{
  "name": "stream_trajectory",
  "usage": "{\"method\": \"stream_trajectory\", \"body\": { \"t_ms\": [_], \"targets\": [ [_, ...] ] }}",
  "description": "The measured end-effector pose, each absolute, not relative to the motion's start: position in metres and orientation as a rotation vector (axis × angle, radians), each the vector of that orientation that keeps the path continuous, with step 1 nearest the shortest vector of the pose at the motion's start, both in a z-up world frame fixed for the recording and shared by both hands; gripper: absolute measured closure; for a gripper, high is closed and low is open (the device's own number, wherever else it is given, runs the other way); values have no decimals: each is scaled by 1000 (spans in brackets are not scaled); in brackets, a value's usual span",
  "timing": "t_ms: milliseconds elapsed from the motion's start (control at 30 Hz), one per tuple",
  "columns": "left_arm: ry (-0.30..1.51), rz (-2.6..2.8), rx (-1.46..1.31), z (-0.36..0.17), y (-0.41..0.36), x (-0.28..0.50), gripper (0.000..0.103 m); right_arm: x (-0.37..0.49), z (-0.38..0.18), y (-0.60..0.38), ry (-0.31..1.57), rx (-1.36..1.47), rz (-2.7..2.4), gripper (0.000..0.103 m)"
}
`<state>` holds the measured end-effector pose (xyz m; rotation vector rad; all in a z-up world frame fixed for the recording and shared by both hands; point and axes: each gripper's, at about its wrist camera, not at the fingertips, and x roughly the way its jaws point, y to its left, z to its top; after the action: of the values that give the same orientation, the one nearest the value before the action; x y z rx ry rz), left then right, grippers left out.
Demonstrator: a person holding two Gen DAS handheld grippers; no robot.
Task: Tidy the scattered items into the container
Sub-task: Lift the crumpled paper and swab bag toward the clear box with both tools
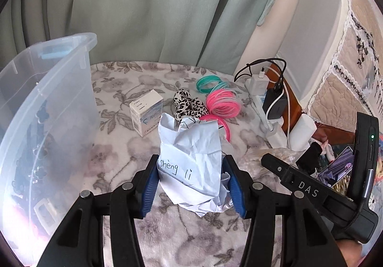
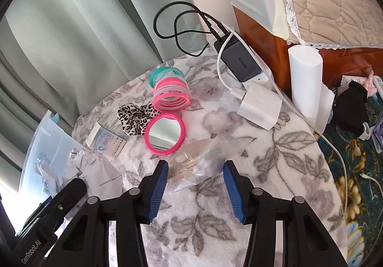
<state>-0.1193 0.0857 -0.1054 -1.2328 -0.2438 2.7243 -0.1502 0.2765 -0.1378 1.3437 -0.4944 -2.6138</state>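
My left gripper [image 1: 192, 183] is shut on a crumpled white paper [image 1: 191, 159] with handwriting on it, held above the floral blanket [image 1: 167, 226]. The clear plastic container [image 1: 47, 104] stands close on its left, with dark items inside. My right gripper [image 2: 196, 185] has a clear bag of cotton swabs [image 2: 203, 159] between its fingertips, and both blue pads touch the bag's edges. A small white box [image 2: 105, 141], a leopard scrunchie [image 2: 136, 118], a pink round mirror [image 2: 164, 134] and a pink-and-teal spring coil [image 2: 170, 90] lie just beyond.
A power strip with a black charger [image 2: 241, 63], a white plug [image 2: 259, 109] and looping cables sits at the blanket's far right edge. A white roll [image 2: 306, 80] stands by a wooden bed frame. Green curtains [image 1: 143, 15] hang behind.
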Motion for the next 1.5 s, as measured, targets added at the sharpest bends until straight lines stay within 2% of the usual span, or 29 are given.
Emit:
{"method": "stream_trajectory", "body": {
  "t_ms": [233, 500, 767, 1300, 1400, 1500],
  "targets": [
    [-227, 2752, -1168, -82, 86, -96, 48, -124, -127, 284, -516, 1316, -2606, 60],
    [-234, 2779, -1105, -63, 84, -79, 48, -108, -109, 285, -524, 1236, -2628, 61],
    [-272, 2813, -1007, -36, 72, -61, 48, -82, -66, 280, -500, 1105, -2651, 61],
    [-442, 2937, -790, 11, -1, -5, 48, -38, 11, 204, -328, 853, -2604, 61],
    [-478, 2960, -761, 14, -16, 4, 48, -31, 22, 185, -289, 816, -2577, 69],
    [-515, 2980, -744, 16, -33, 12, 48, -26, 29, 165, -236, 789, -2557, 69]
  ]
}}
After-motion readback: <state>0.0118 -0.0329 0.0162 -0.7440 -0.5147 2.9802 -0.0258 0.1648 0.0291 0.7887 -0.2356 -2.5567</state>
